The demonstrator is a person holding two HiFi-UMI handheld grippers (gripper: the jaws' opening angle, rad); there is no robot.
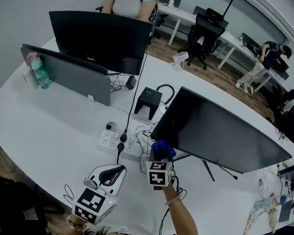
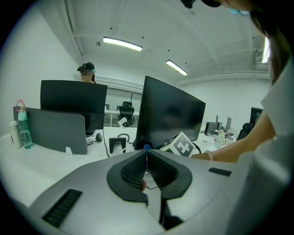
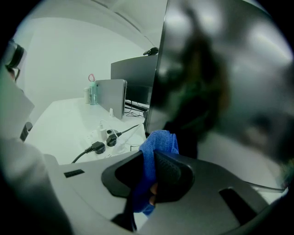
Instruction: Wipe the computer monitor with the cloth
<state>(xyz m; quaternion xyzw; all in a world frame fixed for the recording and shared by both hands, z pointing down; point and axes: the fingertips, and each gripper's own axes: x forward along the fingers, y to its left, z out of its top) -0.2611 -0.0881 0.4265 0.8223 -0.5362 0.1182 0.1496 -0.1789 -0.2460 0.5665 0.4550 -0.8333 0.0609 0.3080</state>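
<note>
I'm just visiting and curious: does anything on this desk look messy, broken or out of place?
Nothing is spilled or broken. Only the cables around the power strip, near the monitor, look tangled.

White table (image 1: 48, 131): monitor (image 1: 222, 129), power strip (image 1: 115, 141), black stand (image 1: 148, 100), probably bottle (image 1: 40, 72).

A broad white desk (image 1: 48, 131) carries a grey divider (image 1: 74, 75). Beyond the desk, brown wood floor (image 1: 217, 79) runs to more white tables (image 1: 184, 14) and a black chair (image 1: 208, 30). A pale wall (image 1: 24, 1) rises behind the desk. Above it, two strip lights (image 2: 122, 44) glow on the ceiling (image 2: 151, 23).
</note>
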